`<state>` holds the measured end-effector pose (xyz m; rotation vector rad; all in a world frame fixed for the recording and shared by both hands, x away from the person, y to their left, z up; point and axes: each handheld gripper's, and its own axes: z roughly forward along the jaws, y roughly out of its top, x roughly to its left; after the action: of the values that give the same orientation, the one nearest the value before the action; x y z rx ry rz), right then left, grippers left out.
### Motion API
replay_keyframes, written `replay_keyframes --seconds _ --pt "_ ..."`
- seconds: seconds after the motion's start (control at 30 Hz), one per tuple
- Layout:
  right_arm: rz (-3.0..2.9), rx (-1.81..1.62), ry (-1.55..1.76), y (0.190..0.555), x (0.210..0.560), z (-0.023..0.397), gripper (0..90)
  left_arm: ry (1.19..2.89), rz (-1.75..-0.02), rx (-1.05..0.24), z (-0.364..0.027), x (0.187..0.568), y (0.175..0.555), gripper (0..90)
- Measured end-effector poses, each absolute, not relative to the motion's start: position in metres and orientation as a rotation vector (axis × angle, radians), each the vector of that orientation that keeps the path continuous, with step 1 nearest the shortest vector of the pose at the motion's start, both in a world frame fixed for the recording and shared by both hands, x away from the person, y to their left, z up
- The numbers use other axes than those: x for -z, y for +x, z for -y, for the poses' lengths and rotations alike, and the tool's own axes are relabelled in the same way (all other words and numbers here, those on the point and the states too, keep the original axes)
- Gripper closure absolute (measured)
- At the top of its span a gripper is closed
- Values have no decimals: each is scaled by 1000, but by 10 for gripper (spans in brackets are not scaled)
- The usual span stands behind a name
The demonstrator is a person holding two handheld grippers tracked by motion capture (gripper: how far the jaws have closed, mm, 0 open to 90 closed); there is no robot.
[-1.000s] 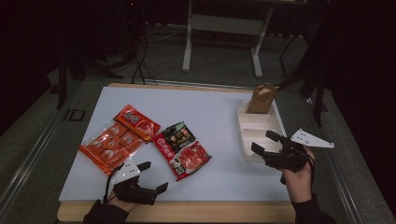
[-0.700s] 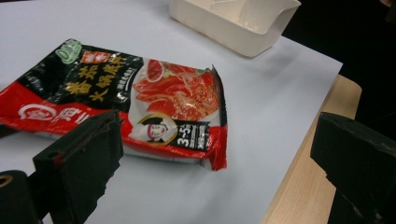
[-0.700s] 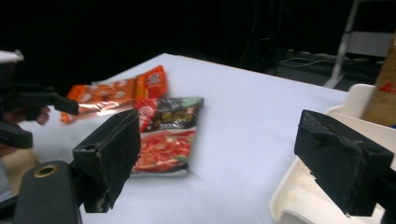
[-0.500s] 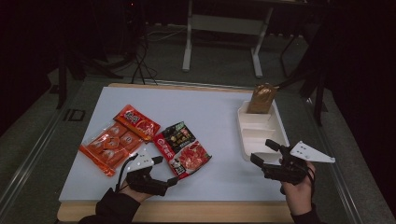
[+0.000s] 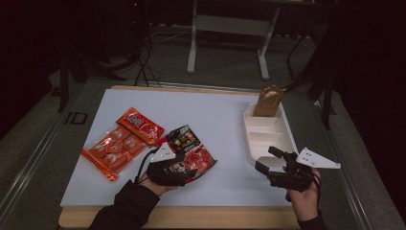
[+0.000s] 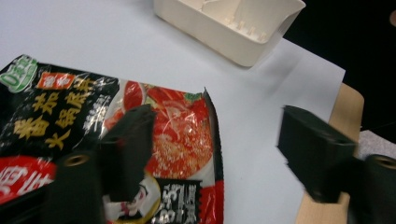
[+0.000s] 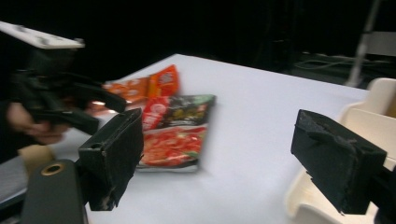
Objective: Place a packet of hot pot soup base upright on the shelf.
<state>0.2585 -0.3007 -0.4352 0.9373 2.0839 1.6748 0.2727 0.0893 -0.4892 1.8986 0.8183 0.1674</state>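
Observation:
A red and black noodle packet [image 5: 191,148] lies flat at the table's front middle. My left gripper [image 5: 191,171] sits low over the packet's near end. In the left gripper view one jaw stands over the packet [image 6: 173,135] and the other over bare table past its torn edge. The left gripper [image 6: 217,123] is open; its jaws have just been closing, with the packet's edge between them, and the pads are not pressing on it. My right gripper [image 5: 265,159] hangs open with nothing between its jaws, by the near end of the white tray [image 5: 268,139].
A brown packet [image 5: 268,100] stands in the tray's far compartment. Two orange-red snack packets [image 5: 112,148] [image 5: 141,124] lie left of the noodle packet. The wooden table edge [image 5: 191,218] runs along the front. Dark floor, cables and a table frame lie beyond.
My left gripper has moved right from the front edge onto the noodle packet's near end, and its jaws have narrowed. The right gripper has stayed about where it was.

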Motion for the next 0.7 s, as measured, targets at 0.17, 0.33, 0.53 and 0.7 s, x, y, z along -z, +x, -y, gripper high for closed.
replay_keyframes --seconds 0.17,0.33,0.53,0.7 --pt "-2050 -1676 886 252 433 302 162 1905 -844 -136 -76 489 285 480" --pt "-2014 -1686 884 248 430 306 155 1938 -881 -159 -66 490 296 650" --pt "-2031 -1661 882 248 432 305 155 2028 -875 -169 -50 496 309 782" --pt "-2055 -1654 873 249 436 303 155 2087 -847 -171 -33 497 319 882"
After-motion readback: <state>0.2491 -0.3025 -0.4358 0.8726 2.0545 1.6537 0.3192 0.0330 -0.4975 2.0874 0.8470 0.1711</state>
